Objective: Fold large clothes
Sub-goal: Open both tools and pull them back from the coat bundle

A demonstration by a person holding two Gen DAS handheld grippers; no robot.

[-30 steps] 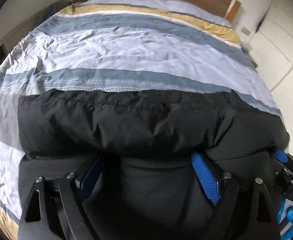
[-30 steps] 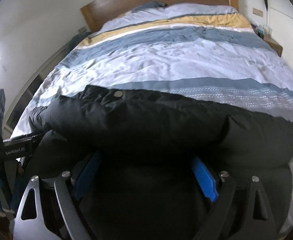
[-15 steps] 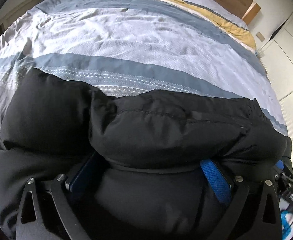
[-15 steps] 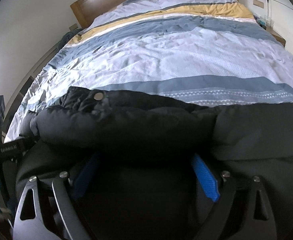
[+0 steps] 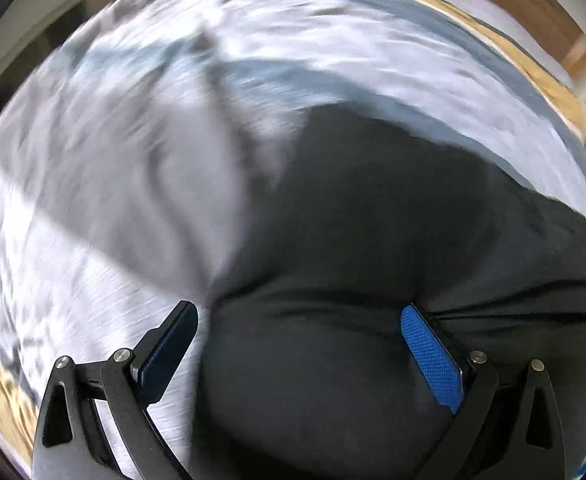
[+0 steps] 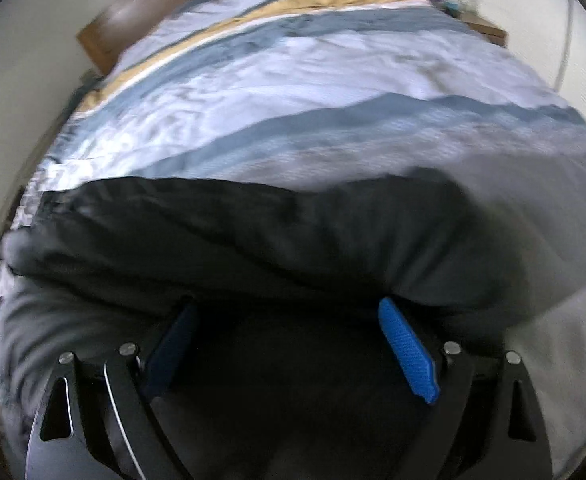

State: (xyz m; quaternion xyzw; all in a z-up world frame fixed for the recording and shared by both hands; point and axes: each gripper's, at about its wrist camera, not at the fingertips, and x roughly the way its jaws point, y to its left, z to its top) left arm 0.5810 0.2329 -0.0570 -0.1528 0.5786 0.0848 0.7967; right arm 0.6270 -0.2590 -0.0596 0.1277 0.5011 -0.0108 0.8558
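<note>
A black puffy jacket (image 5: 373,220) lies bunched on the striped duvet (image 5: 113,168). In the blurred left wrist view my left gripper (image 5: 296,308) stands open. Its left pad (image 5: 169,344) is clear of the fabric and over the duvet, while the jacket's edge bulges beside the blue right pad (image 5: 433,360). In the right wrist view the jacket (image 6: 253,232) forms a thick folded roll across the frame. My right gripper (image 6: 288,305) is shut wide on it, with dark padding filling the gap between the pads and swelling over the fingertips.
The duvet (image 6: 293,80) with grey, blue and yellow stripes runs back to a wooden headboard (image 6: 133,12). A nightstand (image 6: 489,28) stands at the far right of the bed. White walls close in on both sides.
Both grippers have swung across and down over the bed with the jacket. The left jaws have spread; the left pad, buried in fabric before, is now bare over the duvet. The right grip looks unchanged.
</note>
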